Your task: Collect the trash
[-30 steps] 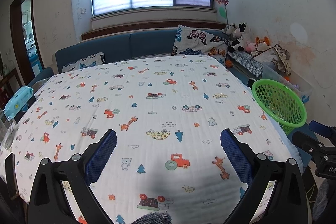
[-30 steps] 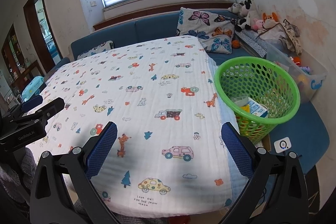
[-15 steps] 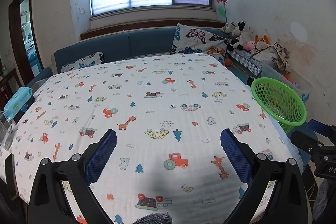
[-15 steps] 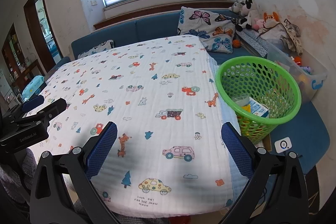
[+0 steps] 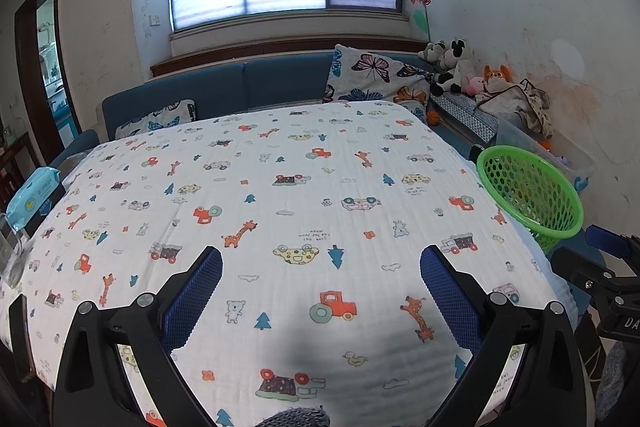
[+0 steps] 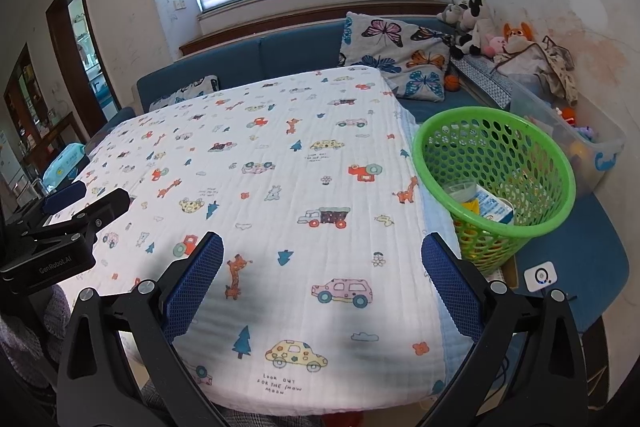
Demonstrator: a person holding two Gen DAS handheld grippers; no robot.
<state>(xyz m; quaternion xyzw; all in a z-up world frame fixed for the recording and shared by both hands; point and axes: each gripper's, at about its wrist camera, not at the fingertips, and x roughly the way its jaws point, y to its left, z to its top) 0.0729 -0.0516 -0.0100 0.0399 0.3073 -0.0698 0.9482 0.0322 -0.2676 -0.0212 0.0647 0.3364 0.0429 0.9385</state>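
Left gripper [image 5: 320, 267] held above the near edge of the table [image 5: 280, 187], jaws wide apart, nothing between the blue pads [image 5: 192, 297]. Table covered by a white cloth [image 5: 360, 155] printed with cars, giraffes and trees. Green perforated basket [image 5: 532, 191] sits just off the right edge, rim tilted toward the table; contents cannot be made out. Light-blue wipes pack [image 5: 34, 193] at the left edge. Right gripper [image 5: 600, 267] partly visible past the near right corner; jaw state not readable. Beyond the far edge: blue sofa [image 5: 248, 83], butterfly cushion [image 5: 376, 77], plush toys [image 5: 452, 67] at the far right corner.
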